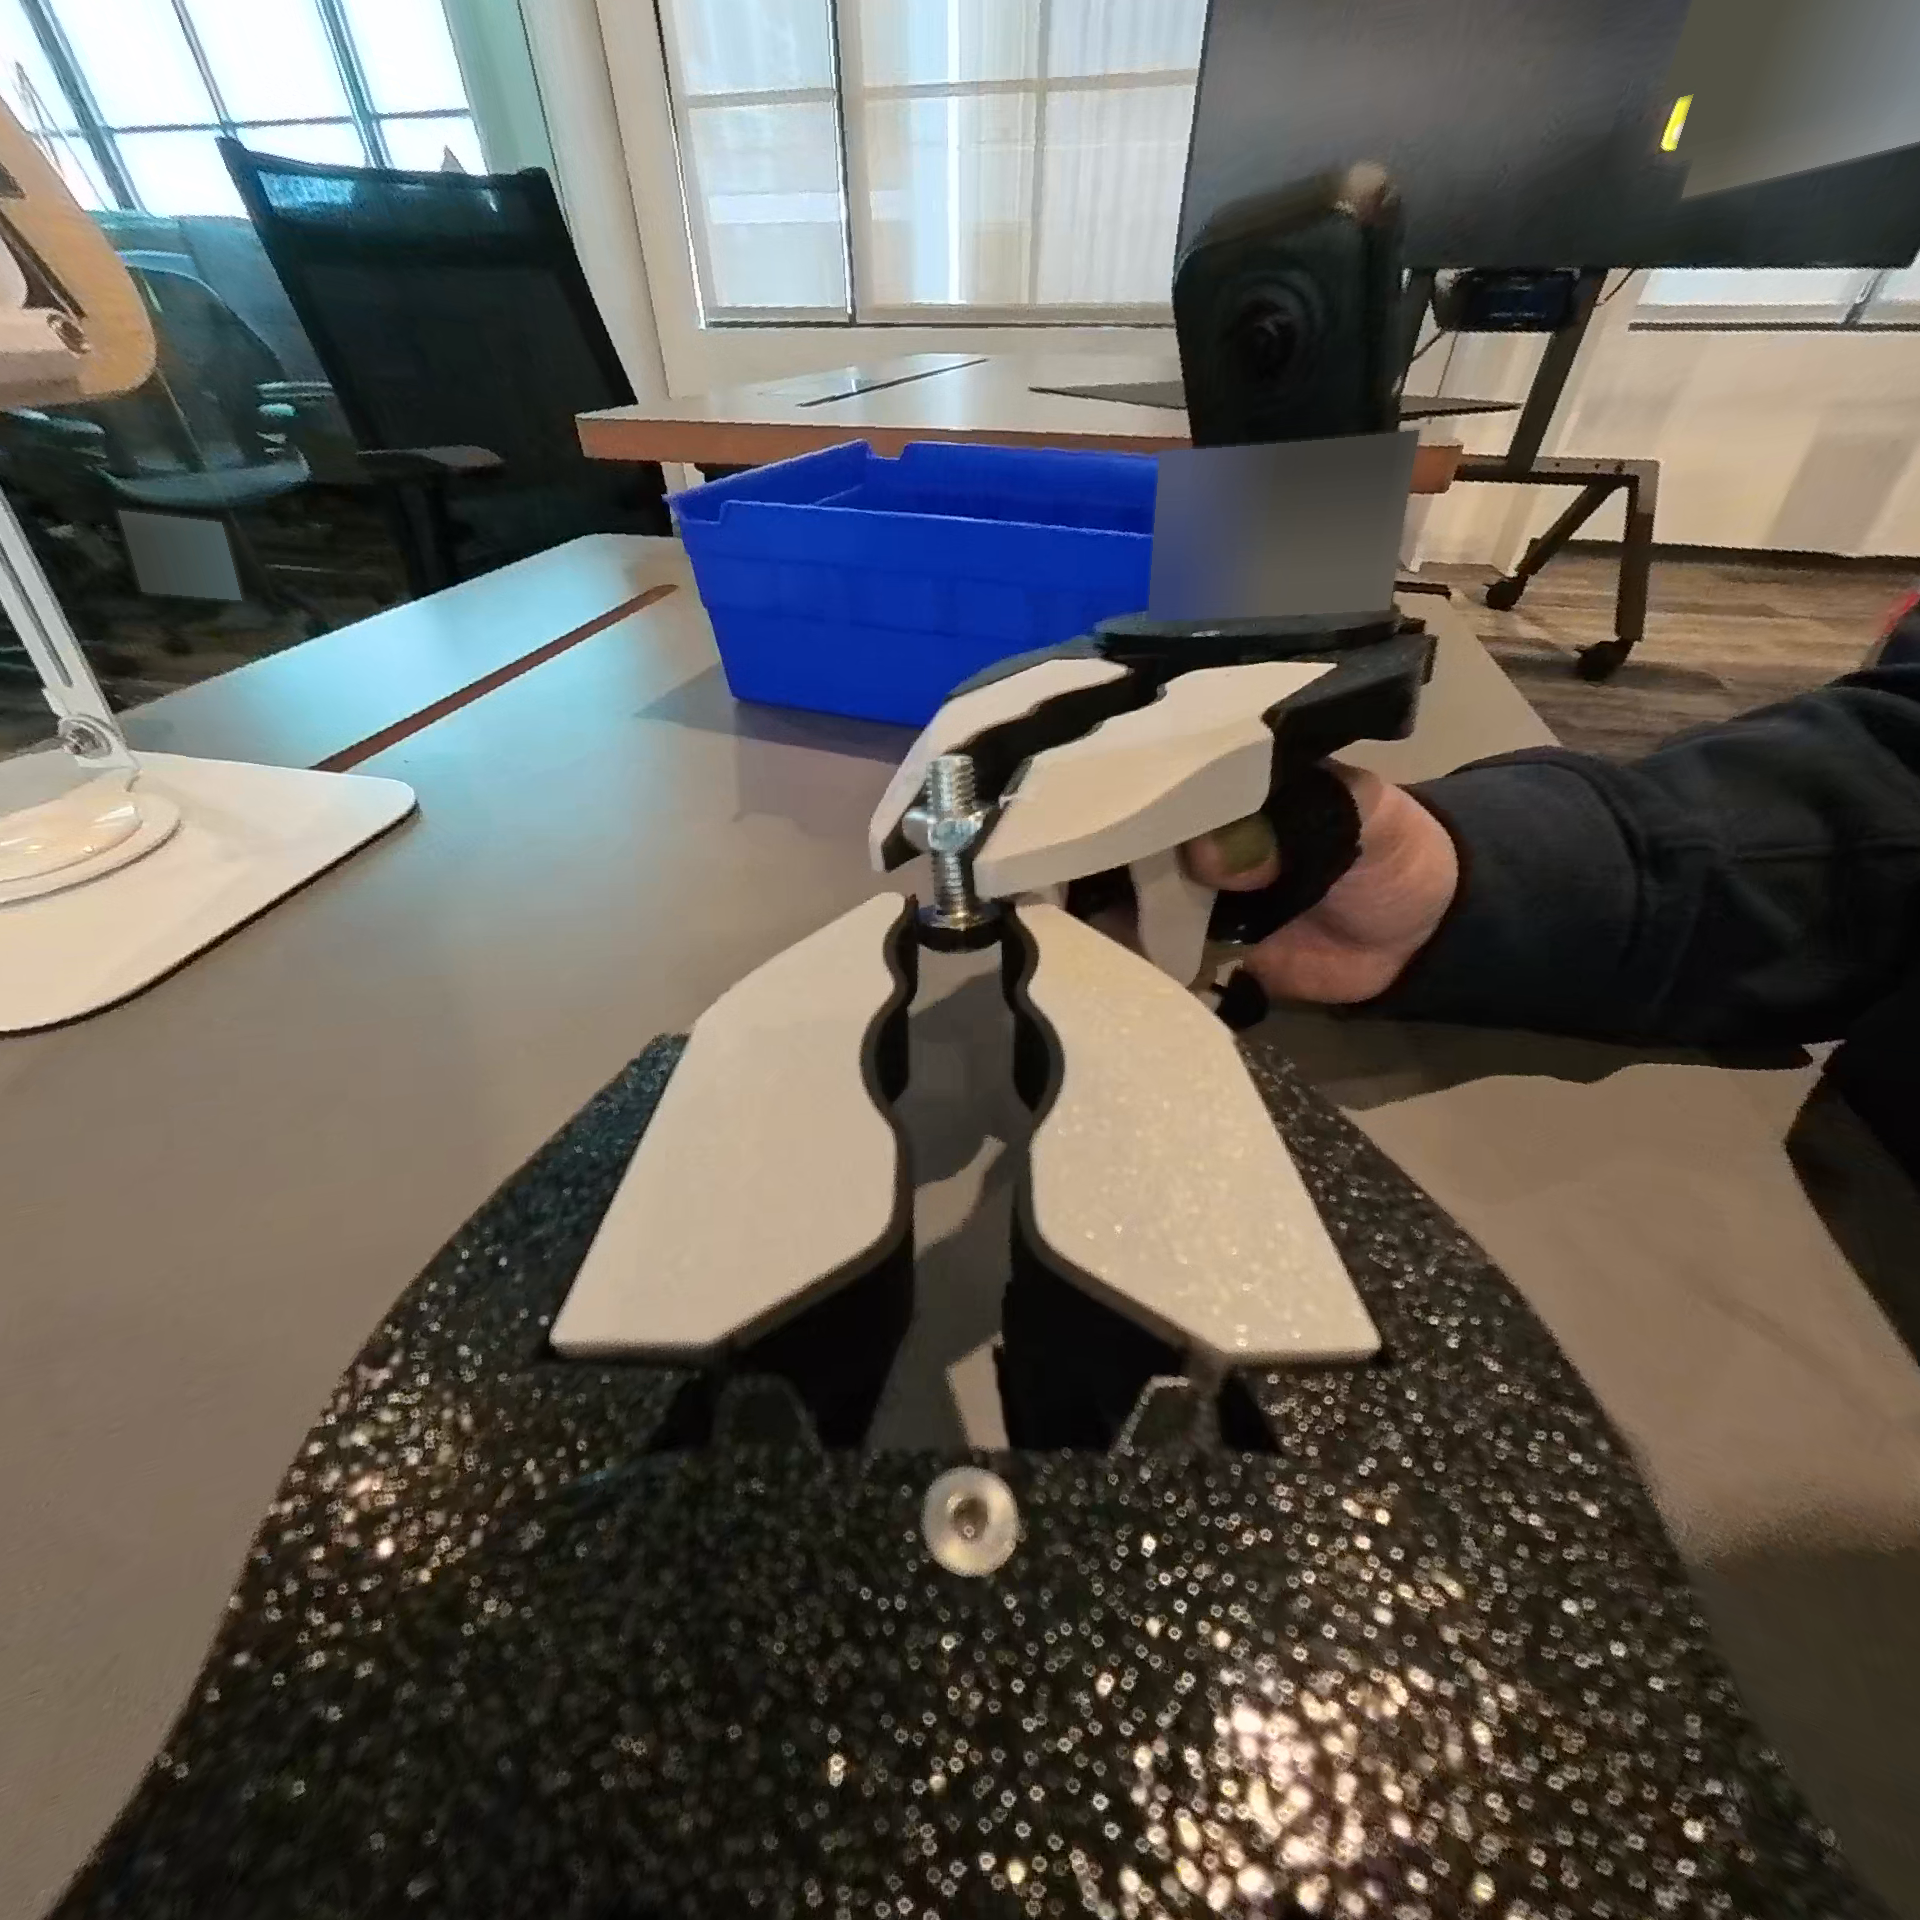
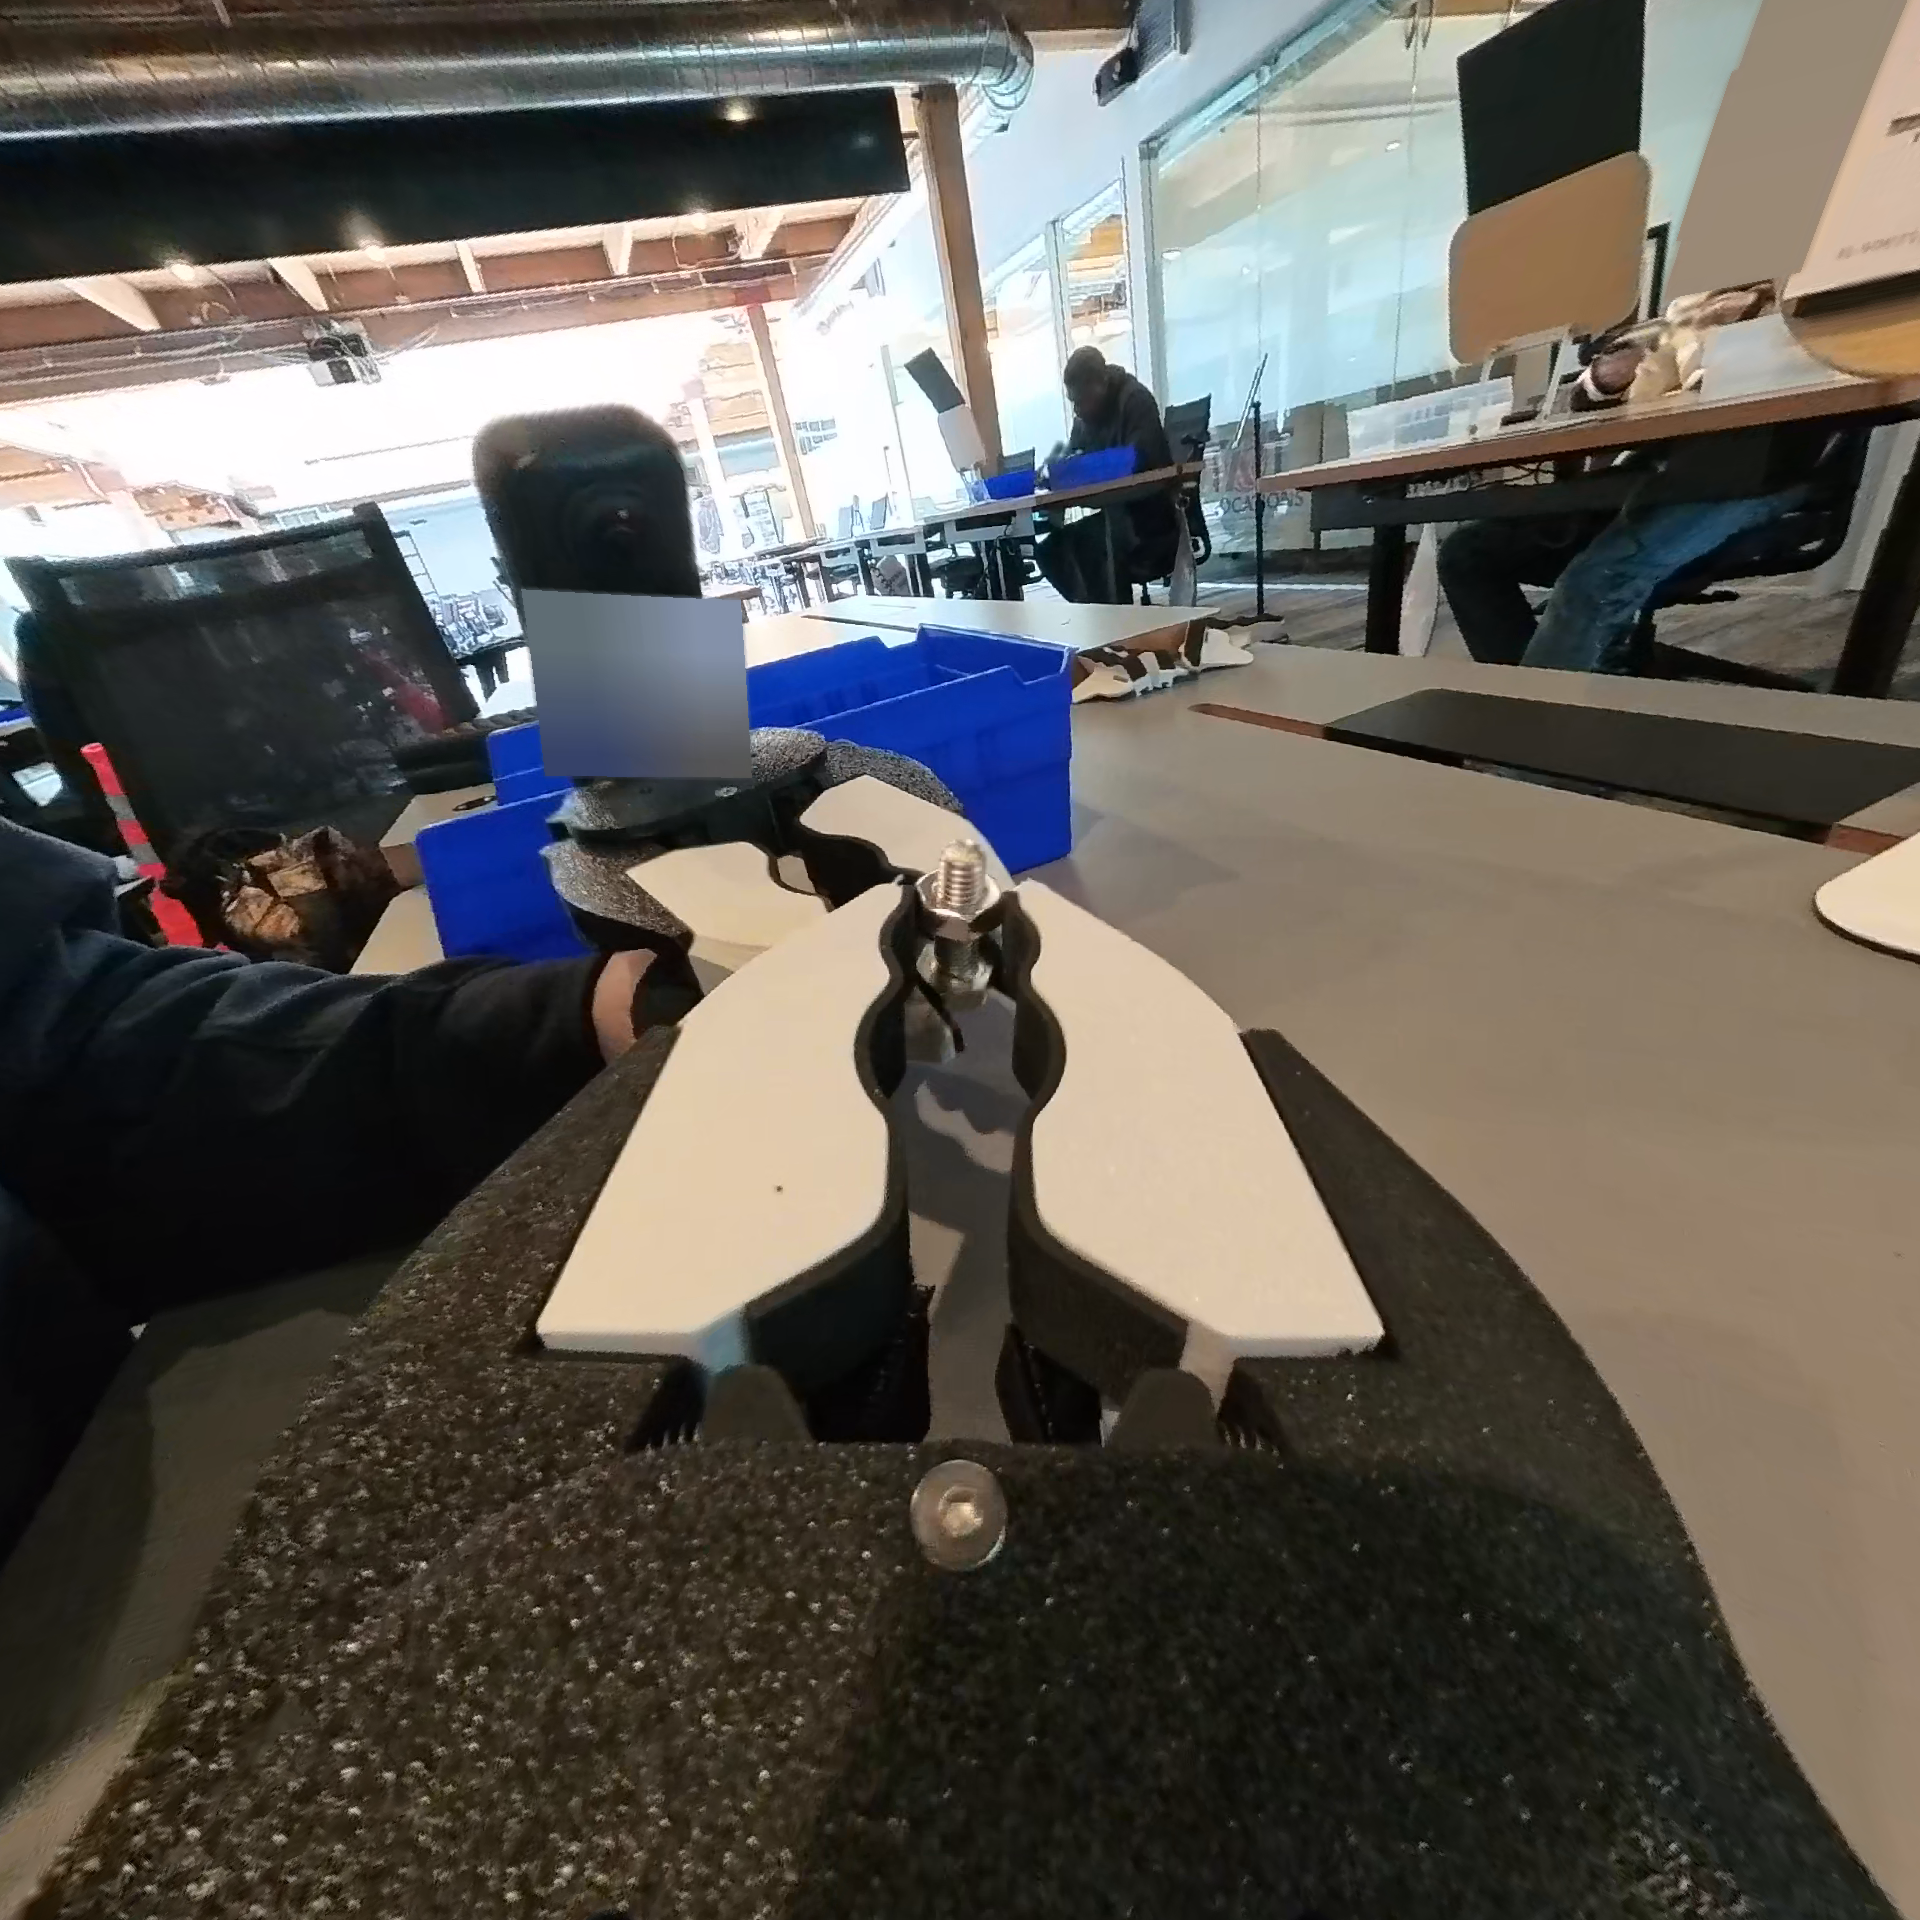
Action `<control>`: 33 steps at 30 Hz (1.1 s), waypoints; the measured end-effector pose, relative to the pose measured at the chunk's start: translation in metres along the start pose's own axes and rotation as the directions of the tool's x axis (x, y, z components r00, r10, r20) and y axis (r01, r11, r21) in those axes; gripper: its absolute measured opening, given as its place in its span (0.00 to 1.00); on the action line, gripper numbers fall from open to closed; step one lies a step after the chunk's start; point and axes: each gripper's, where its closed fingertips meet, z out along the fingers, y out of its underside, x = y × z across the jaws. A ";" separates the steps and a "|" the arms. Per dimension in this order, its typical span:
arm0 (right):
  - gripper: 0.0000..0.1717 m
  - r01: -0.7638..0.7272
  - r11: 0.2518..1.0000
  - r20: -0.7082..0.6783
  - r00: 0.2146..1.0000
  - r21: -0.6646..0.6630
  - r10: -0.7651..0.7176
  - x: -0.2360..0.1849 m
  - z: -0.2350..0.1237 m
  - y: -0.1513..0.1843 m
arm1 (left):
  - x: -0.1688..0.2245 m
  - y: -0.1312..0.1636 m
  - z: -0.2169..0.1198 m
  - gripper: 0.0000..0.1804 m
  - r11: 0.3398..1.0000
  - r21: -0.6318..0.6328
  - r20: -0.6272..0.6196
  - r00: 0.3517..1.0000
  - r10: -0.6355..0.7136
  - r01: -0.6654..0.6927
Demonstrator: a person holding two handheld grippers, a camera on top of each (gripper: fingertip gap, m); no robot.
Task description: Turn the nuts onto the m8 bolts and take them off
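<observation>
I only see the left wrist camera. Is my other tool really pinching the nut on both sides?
Observer: Yes. From the right wrist camera, the right tool has a white finger on each side of the nut, both pressed against it, with the bolt tip poking up above.
Operator: Is there stuff on the table that I can't see?
Observer: A flat black mat lies on the grey table, off to the right of the tools.
Operator: Is anybody else in the room?
Observer: A person sits at a far table, well behind the blue bin.
</observation>
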 end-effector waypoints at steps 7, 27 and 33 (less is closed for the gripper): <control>0.09 0.084 0.996 -0.050 0.995 0.006 -0.084 0.002 -0.010 -0.015 | -0.017 -0.003 0.000 0.40 0.999 0.030 0.117 0.993 -0.017 0.014; 0.09 -0.414 0.364 -0.533 0.773 -0.834 -0.343 0.130 -0.358 0.023 | -0.018 0.007 0.000 0.00 0.999 -0.031 0.144 0.989 0.042 -0.038; 0.17 -0.462 0.255 -0.527 0.771 -0.850 -0.358 0.142 -0.365 0.041 | -0.016 0.009 0.001 0.00 0.998 -0.046 0.142 0.989 0.050 -0.043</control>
